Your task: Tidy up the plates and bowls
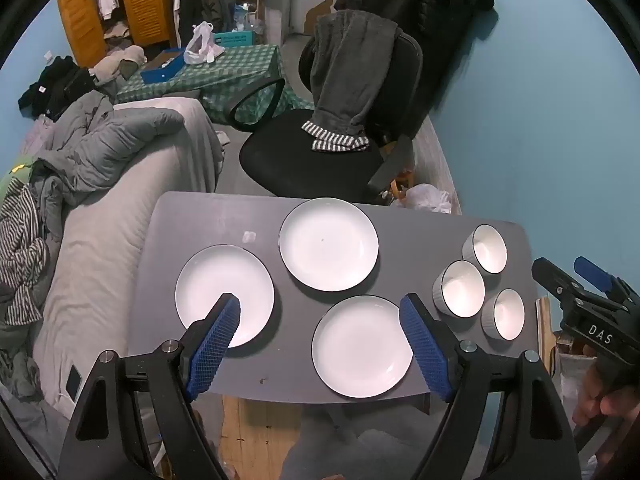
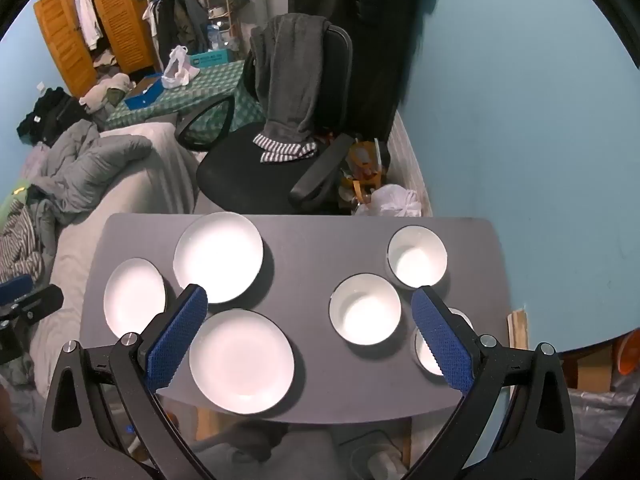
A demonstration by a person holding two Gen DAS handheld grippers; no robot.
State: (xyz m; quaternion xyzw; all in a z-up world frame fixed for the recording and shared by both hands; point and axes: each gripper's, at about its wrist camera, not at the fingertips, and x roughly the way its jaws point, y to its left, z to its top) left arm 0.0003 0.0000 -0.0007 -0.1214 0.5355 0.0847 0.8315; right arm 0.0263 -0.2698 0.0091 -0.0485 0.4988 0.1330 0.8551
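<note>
**A:** Where do the dishes sit?

**B:** On the grey table [image 1: 224,216]. Three white plates lie flat on its left half: the left plate [image 1: 224,294], the far plate [image 1: 329,244] and the near plate [image 1: 362,346] by the front edge. They are close together but apart, none stacked. Three white bowls cluster on the right half: the far bowl [image 1: 486,248], the middle bowl [image 1: 460,288] and the near bowl [image 1: 506,314], all upright and just beside one another.

**A:** And the tools?

**B:** The left gripper [image 1: 320,340] hangs above the near side of the table, tilted steeply down. Its jaws stand wide with nothing between the blue pads [image 1: 214,344]; one pad lies over the left plate in that view, the other beside the near plate, but I cannot tell any contact. The right gripper [image 2: 310,336] points down likewise, spread wide and empty, the near plate and middle bowl showing between its fingers. From the left wrist view it appears at the right edge, with part of a hand [image 1: 596,404] on its handle.

**A:** Beyond the table?

**B:** A black office chair [image 1: 304,160] with grey clothing [image 1: 344,76] draped over its back, and a bed [image 1: 120,216] to the left.
</note>
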